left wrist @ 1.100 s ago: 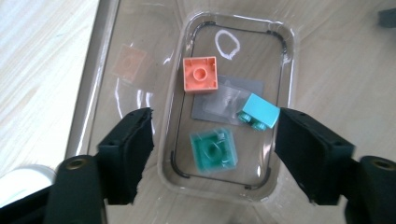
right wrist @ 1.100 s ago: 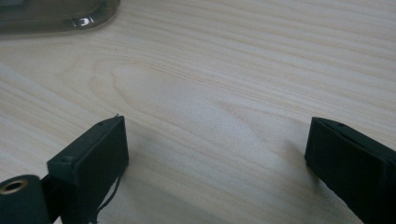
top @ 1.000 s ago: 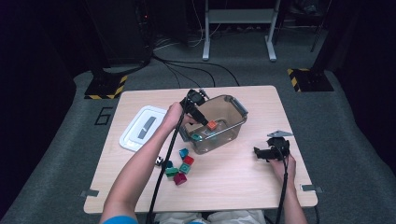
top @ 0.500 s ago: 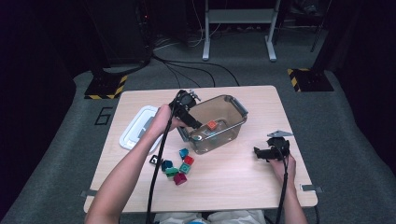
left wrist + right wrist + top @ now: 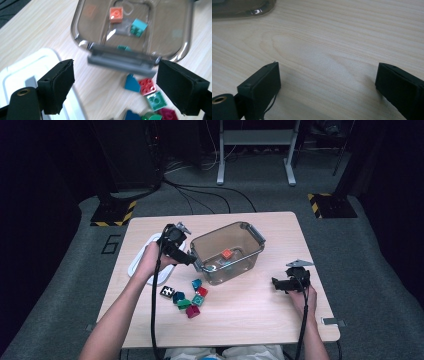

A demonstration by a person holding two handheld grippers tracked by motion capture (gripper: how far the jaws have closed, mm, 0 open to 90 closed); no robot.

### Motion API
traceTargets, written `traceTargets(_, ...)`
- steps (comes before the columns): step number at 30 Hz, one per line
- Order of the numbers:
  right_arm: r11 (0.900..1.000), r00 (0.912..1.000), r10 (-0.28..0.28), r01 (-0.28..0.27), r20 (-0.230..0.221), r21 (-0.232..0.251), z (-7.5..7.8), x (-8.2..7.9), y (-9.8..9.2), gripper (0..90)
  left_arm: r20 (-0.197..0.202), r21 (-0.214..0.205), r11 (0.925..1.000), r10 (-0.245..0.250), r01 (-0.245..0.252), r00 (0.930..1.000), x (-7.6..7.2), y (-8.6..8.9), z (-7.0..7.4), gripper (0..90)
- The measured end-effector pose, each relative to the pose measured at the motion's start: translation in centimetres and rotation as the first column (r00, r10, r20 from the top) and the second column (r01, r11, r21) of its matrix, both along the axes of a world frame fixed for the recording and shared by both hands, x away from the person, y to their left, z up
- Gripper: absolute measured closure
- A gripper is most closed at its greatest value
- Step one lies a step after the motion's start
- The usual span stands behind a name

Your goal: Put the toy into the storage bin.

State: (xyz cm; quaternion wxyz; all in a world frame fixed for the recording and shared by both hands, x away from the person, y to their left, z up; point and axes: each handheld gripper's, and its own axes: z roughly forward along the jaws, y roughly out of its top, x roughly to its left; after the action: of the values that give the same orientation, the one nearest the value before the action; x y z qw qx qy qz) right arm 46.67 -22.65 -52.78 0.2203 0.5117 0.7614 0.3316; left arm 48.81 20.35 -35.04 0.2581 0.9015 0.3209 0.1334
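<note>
We hold our left gripper (image 5: 192, 261) with jaws apart and empty, just opened wider, beside the clear bin's (image 5: 250, 251) near rim; loose blocks (image 5: 192, 296) lie below it, white lid (image 5: 137, 265) behind. Our right gripper (image 5: 275, 283) gapes over bare table (image 5: 250, 320).

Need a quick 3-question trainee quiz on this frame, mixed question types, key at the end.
1. True or false: the left gripper holds a brick.
2. Which brick colours lie inside the clear bin? A) orange and teal B) black and maroon C) yellow and white
3. What lies on the table under the right gripper?

Key:
1. False; its jaws stand open with nothing between them, having just been opening.
2. A; the orange brick and the teal brick.
3. Nothing, bare wood; its jaws are open.
</note>
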Motion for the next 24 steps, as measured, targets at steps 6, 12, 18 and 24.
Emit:
traceTargets(6, 1.0000, 1.0000, 0.000, 0.000, 0.000, 0.000, 0.0, 0.0, 0.0, 5.5, -0.025, -0.008, 0.9990, 0.043, -0.043, 0.9988, -0.4, 1.9, -2.3, 14.0)
traceTargets(12, 1.0000, 1.0000, 0.000, 0.000, 0.000, 0.000, 0.0, 0.0, 0.0, 5.6, -0.052, -0.013, 0.9974, 0.071, -0.071, 0.9962, -0.9, 2.9, -4.9, 12.7)
traceTargets(18, 1.0000, 1.0000, 0.000, 0.000, 0.000, 0.000, 0.0, 0.0, 0.0, 5.6, -0.105, 0.000, 0.9961, 0.087, -0.088, 0.9907, -1.5, 4.1, -7.6, 11.5)
traceTargets(24, 1.0000, 1.0000, 0.000, 0.000, 0.000, -0.001, 0.0, 0.0, 0.0, 5.6, -0.134, -0.005, 0.9957, 0.091, -0.093, 0.9867, -2.2, 4.9, -9.4, 11.6)
